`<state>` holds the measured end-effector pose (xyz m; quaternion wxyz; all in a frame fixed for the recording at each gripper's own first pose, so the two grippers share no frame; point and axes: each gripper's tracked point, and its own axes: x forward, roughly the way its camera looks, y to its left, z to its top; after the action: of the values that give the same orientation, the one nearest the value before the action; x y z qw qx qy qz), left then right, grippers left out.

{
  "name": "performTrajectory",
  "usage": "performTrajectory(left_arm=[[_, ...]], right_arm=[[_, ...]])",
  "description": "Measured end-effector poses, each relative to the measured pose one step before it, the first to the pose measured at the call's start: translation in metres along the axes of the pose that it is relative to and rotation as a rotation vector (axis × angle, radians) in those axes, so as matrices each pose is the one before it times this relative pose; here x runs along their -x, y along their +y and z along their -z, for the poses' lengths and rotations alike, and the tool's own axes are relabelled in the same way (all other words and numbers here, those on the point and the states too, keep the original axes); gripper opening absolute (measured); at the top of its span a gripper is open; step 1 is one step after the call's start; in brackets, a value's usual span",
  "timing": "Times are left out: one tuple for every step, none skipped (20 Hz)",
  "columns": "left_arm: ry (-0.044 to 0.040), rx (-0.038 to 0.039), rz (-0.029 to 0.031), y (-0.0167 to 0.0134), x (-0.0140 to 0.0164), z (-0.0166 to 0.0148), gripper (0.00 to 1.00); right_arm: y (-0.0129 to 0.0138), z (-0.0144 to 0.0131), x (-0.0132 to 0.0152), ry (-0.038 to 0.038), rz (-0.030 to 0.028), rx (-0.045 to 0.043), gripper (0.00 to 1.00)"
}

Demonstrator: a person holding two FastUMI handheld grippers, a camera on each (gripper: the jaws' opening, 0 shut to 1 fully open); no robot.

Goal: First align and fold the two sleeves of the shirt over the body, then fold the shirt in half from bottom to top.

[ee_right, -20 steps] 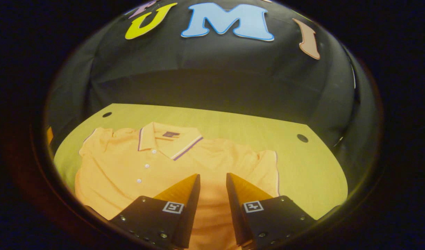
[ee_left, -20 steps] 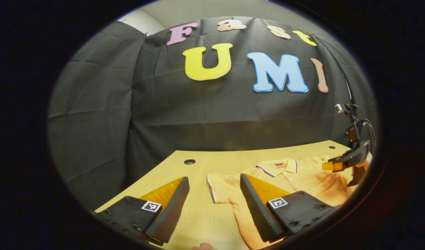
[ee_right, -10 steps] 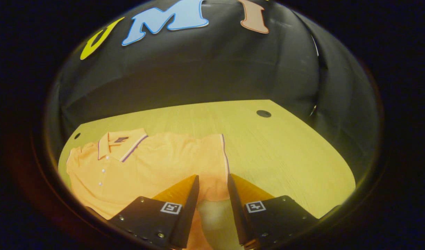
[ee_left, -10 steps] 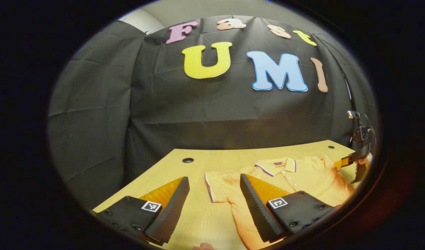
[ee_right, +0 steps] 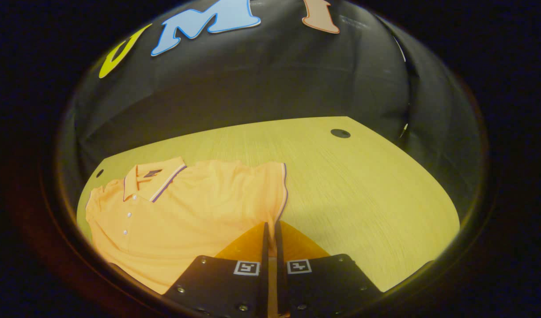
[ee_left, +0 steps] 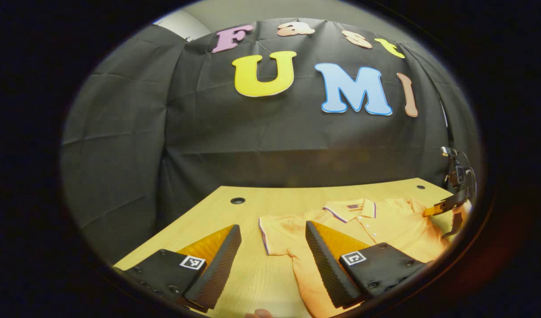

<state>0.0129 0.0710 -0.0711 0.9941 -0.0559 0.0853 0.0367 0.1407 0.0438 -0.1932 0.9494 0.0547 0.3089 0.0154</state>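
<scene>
An orange polo shirt (ee_right: 186, 207) lies flat and face up on the wooden table (ee_right: 363, 185), collar (ee_right: 153, 181) toward the booth wall. My right gripper (ee_right: 271, 223) is shut on the lower hem of the shirt's right sleeve (ee_right: 266, 185), with fabric showing between its fingers. In the left gripper view the shirt (ee_left: 385, 225) lies at the lower right. My left gripper (ee_left: 272, 225) hangs open just above the other sleeve (ee_left: 281, 229), holding nothing. The right gripper (ee_left: 427, 213) shows at the shirt's far side.
Round cable holes sit near the table's back corners (ee_left: 237, 200) (ee_right: 340, 133). Bare wood spreads to the right of the shirt in the right gripper view. The black cloth wall stands close behind the table. A fingertip (ee_left: 259, 313) peeks in at the bottom edge.
My right gripper swung from over the shirt's body to the right sleeve's edge and closed on it. My left gripper stayed open and hardly moved.
</scene>
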Motion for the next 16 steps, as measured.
performTrajectory(left_arm=[[0.00193,-0.00036,-0.00053,0.00112,-0.00021,0.00027,0.92],[0.00106,-0.00026,-0.00199,0.00165,0.00096,0.00038,0.96],[0.00060,-0.00076,-0.00411,0.00248,-0.00014,0.00005,0.94],[0.00089,-0.00090,-0.00386,0.00303,0.00003,0.00134,0.92],[0.00021,-0.00095,-0.00441,0.00222,0.00064,0.00058,0.92],[0.00056,-0.00113,-0.00460,0.00244,-0.00093,0.00021,0.92],[0.00090,-0.00029,-0.00411,0.00234,0.00010,0.00039,0.92],[0.00160,0.00013,-0.00324,0.00104,-0.00129,-0.00071,0.92],[0.00198,-0.00007,-0.00310,0.00102,0.00015,0.00018,0.92],[0.00100,0.00124,-0.00270,0.00081,-0.00014,0.00118,0.92],[0.00058,0.00263,-0.00275,0.00037,-0.00036,0.00049,0.92],[-0.00007,0.00274,-0.00247,0.00219,0.00001,0.00126,0.94],[0.00050,0.00127,-0.00221,0.00152,-0.00073,0.00102,0.96],[0.00061,-0.00102,-0.00249,0.00247,-0.00088,0.00021,0.98],[-0.00122,-0.00500,-0.00565,0.00192,-0.00037,-0.00005,1.00],[-0.00229,-0.00558,-0.00699,0.00280,-0.00169,-0.00021,1.00]], right_arm=[[0.00199,-0.00510,0.00142,-0.01586,-0.00358,-0.00590,0.08],[0.00268,-0.00035,-0.00128,-0.00502,-0.00668,-0.00262,0.00],[0.00155,-0.00180,0.00038,-0.00498,-0.00130,0.00183,0.00],[0.00418,-0.00256,-0.00061,-0.01016,-0.01296,-0.00101,0.00],[0.00592,-0.00348,0.00036,-0.01308,-0.01437,0.00232,0.00],[0.00425,-0.00348,0.00176,-0.01615,-0.00752,0.01430,0.00],[0.00487,-0.00415,0.00149,-0.01428,-0.00432,0.02039,0.00],[0.00614,-0.00439,0.00281,-0.01623,-0.00690,0.02495,0.00],[0.00877,-0.00541,0.00349,-0.01525,-0.01579,0.02364,0.00],[0.01153,-0.00288,0.00251,-0.00834,-0.01966,0.02308,0.00],[0.01256,-0.00210,0.00265,-0.00213,-0.02551,0.02429,0.00],[0.01296,0.00022,0.00096,0.00323,-0.02657,0.02779,0.00],[0.01377,0.00086,0.00098,0.00802,-0.02659,0.03034,0.00],[0.01277,0.00315,0.00028,0.01377,-0.02679,0.02803,0.00],[0.01282,0.00296,0.00036,0.01447,-0.02578,0.02445,0.00],[0.01090,0.00365,-0.00175,0.01527,-0.01974,0.02423,0.00]])
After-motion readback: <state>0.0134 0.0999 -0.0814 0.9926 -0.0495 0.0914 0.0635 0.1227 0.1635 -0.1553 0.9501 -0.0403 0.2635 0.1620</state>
